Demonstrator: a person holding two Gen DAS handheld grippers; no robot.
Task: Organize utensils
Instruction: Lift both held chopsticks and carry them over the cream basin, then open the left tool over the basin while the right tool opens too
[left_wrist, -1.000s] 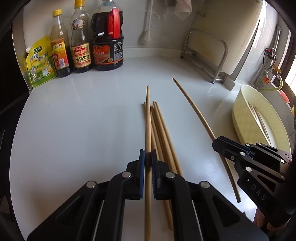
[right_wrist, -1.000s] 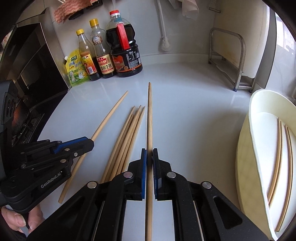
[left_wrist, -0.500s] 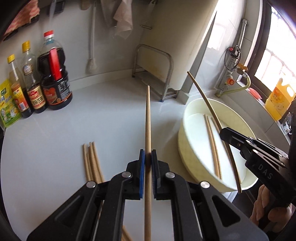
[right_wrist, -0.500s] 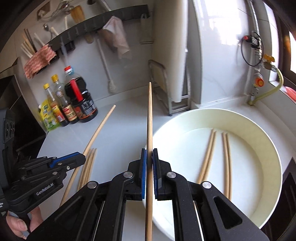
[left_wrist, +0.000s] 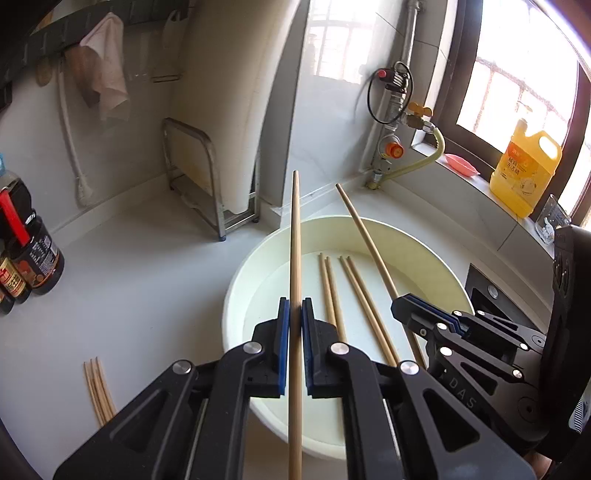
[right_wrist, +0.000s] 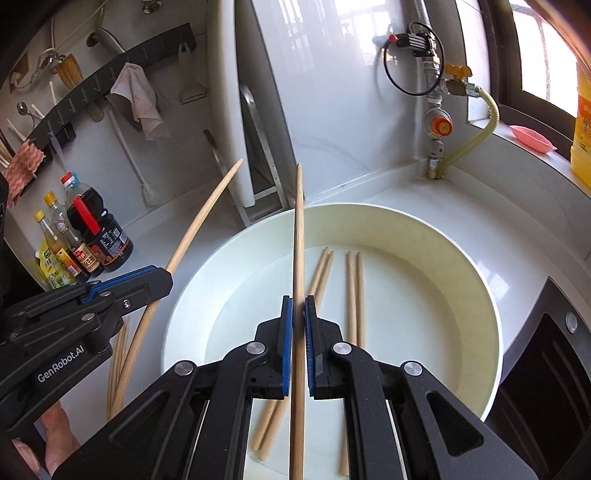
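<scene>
white tiled wall (left_wrist: 332, 122), sunlit window (left_wrist: 517, 74), pale countertop (left_wrist: 140, 280)

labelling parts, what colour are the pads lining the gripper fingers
Blue, on black fingers; clearest in the right wrist view, where they pinch a long wooden chopstick.

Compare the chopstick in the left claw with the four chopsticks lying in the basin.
The held chopstick is clamped in the left claw, raised above the basin; the four chopsticks lie flat on its floor. It is single; they lie in two pairs. All look like plain light wood.

White counter (left_wrist: 140, 295) — basin (left_wrist: 236, 291), bottles (left_wrist: 35, 258)
</scene>
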